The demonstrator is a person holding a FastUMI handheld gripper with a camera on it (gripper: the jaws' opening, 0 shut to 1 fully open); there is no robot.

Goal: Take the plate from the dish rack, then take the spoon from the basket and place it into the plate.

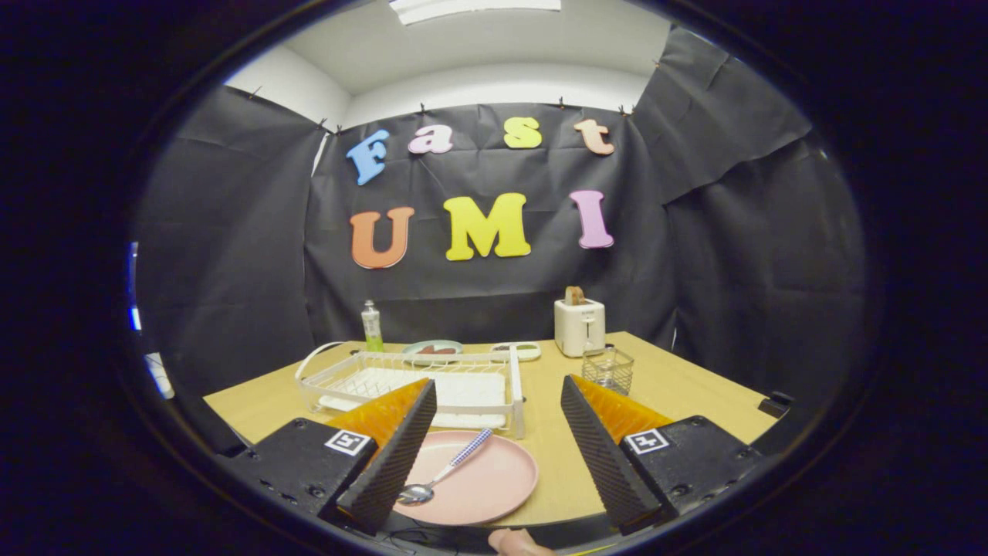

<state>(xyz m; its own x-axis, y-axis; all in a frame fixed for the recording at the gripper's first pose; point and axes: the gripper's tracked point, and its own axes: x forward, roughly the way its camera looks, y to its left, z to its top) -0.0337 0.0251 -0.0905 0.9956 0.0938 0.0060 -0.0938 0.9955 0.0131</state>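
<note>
Hand-held gripper (494, 444): fingers spread wide, grasping nothing.
Plate (478, 483): pink, flat on surface (679, 386) between fingers, just ahead of dish rack (409, 382). Likely light, rigid, smooth rim; best pinched at edge.
Spoon (444, 471): lies in plate, bowl nearest camera, checked handle toward rack. Judged light, stiff; metal bowl slippery; take handle mid-length.
Basket (607, 369): wire, beyond right finger, near toaster (579, 326).
Task appears complete.

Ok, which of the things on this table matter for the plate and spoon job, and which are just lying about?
Job things: pink plate with spoon lying in it, dish rack, wire basket, open tongs holding nothing.
Lying about: toaster, green bottle, two small dishes behind the rack.
</note>
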